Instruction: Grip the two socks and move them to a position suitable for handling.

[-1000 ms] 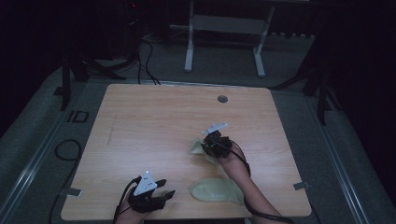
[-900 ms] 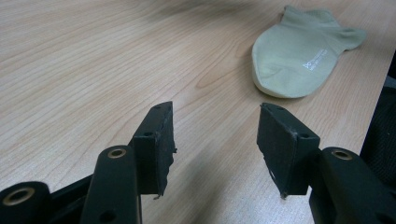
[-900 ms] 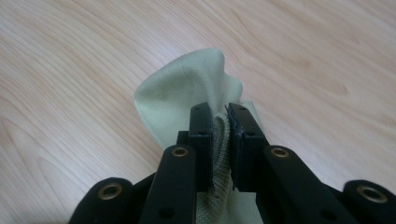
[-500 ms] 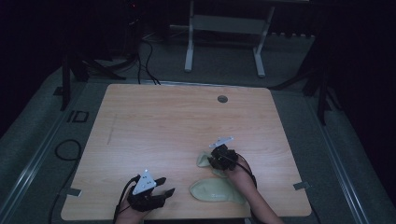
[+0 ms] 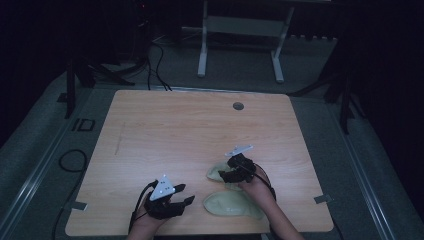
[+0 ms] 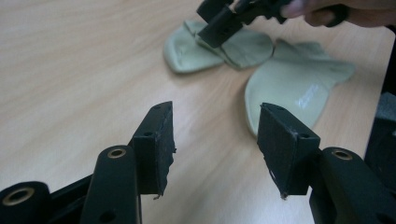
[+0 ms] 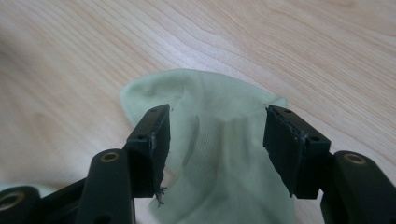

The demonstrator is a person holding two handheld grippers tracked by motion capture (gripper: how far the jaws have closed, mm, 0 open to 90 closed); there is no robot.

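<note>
Two pale green socks lie on the wooden table. A folded sock rests under my right gripper. Its jaws have just been opening and now stand open over the sock, the pads clear of the cloth. The flat sock lies nearer the front edge. My left gripper hovers open and empty to the left of the flat sock. The right gripper appears above the folded sock in the left gripper view.
A small round grommet sits near the table's far edge. A white metal stand and cables are on the dark floor beyond. The table's left half is bare wood.
My right gripper has come down and toward the front edge with the sock, and its jaws have opened, leaving the sock folded on the table. The left gripper has shifted slightly.
</note>
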